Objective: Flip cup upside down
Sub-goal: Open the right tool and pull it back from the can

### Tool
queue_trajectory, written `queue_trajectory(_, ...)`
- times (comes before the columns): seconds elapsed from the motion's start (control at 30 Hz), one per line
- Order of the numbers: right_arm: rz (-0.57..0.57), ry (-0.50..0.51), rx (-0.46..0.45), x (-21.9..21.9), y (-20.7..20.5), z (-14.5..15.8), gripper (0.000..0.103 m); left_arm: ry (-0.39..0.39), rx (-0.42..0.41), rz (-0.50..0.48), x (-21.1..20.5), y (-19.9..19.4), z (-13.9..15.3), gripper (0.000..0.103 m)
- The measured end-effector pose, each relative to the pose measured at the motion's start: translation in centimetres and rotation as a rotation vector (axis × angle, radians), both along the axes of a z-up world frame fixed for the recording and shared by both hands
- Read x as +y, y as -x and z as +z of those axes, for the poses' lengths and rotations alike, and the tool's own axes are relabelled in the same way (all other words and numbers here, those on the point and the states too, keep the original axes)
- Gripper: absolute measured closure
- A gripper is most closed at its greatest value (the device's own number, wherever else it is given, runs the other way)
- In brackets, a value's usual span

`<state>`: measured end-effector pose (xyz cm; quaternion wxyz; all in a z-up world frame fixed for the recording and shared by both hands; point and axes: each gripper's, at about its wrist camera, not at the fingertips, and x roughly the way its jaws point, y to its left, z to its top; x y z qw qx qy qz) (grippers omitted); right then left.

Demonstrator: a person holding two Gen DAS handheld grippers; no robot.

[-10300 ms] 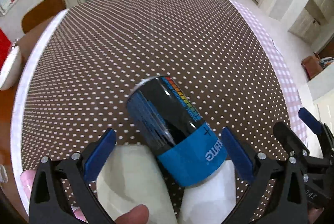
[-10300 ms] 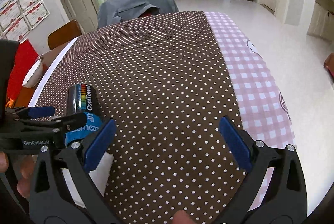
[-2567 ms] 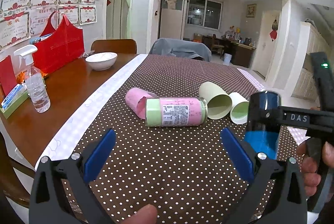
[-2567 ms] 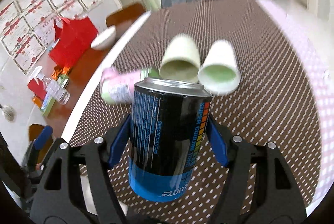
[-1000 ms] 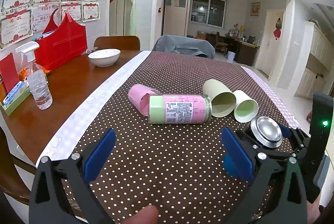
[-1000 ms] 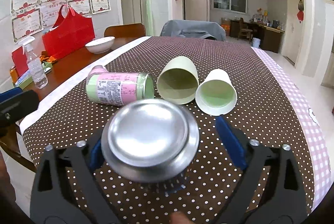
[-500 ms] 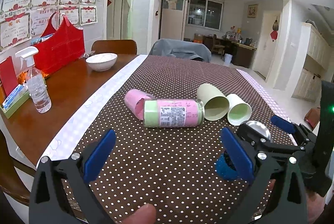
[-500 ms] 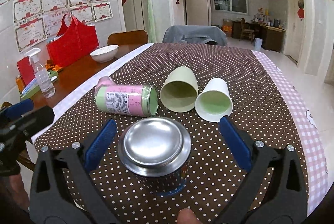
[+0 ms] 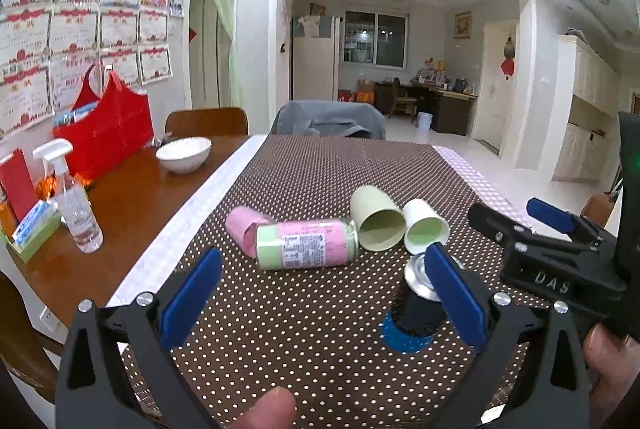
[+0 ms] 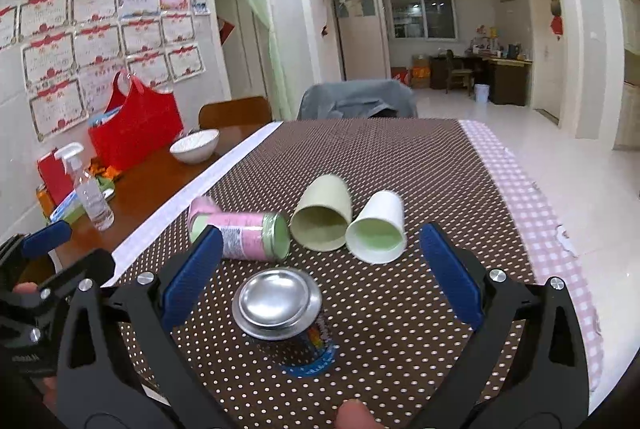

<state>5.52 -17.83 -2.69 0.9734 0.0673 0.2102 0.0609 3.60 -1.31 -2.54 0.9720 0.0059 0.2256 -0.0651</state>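
The black and blue cup (image 10: pixel 286 325) stands upside down on the dotted brown cloth, its silver base facing up. It also shows in the left wrist view (image 9: pixel 416 313), partly behind my left gripper's right finger. My right gripper (image 10: pixel 320 277) is open and empty, pulled back above and around the cup without touching it. My left gripper (image 9: pixel 320 293) is open and empty, to the left of the cup. The right gripper's body shows in the left wrist view (image 9: pixel 560 261).
A pink and green jar (image 10: pixel 248 235) lies on its side beyond the cup, with a pink cup (image 9: pixel 242 231) behind it. A pale green cup (image 10: pixel 322 215) and a white cup (image 10: pixel 378 229) lie next to it. A spray bottle (image 9: pixel 74 201), white bowl (image 9: pixel 184 153) and red bag (image 9: pixel 106 133) stand on the wooden table at left.
My right gripper has let go of the cup, opened and drawn back and up. The cup stays standing upside down on the cloth. My left gripper has barely moved.
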Motion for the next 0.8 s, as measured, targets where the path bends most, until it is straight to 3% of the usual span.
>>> queue_trajectory(0.37, -0.071, 0.009, -0.106, -2.0, 4.7, 4.4, 0.006, 0.000, -0.085, -0.001, -1.0, 3.0, 2.9, 0.004)
queue_trajectory(0.8, -0.119, 0.050, -0.170, -1.8, 7.6, 5.4, 0.006, 0.039, -0.167, -0.010, -1.4, 6.1, 4.6, 0.004)
